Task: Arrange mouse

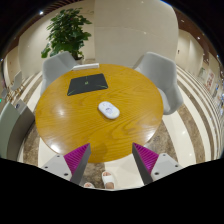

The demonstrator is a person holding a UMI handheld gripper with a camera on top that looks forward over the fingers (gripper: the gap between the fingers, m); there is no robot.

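Note:
A white computer mouse (pixel 108 110) lies near the middle of a round wooden table (pixel 70 120). A dark rectangular mouse pad (pixel 88 85) lies on the table beyond it, toward the far edge. My gripper (pixel 112 160) is open and empty, held high above the near edge of the table. Its two fingers (pixel 74 160) with magenta pads stand wide apart, well short of the mouse.
Two white chairs (pixel 160 72) stand at the far side of the table, one at the left and one at the right. A green potted plant (pixel 66 32) stands behind them. A person's feet in white slippers (pixel 107 180) show on the floor below the gripper.

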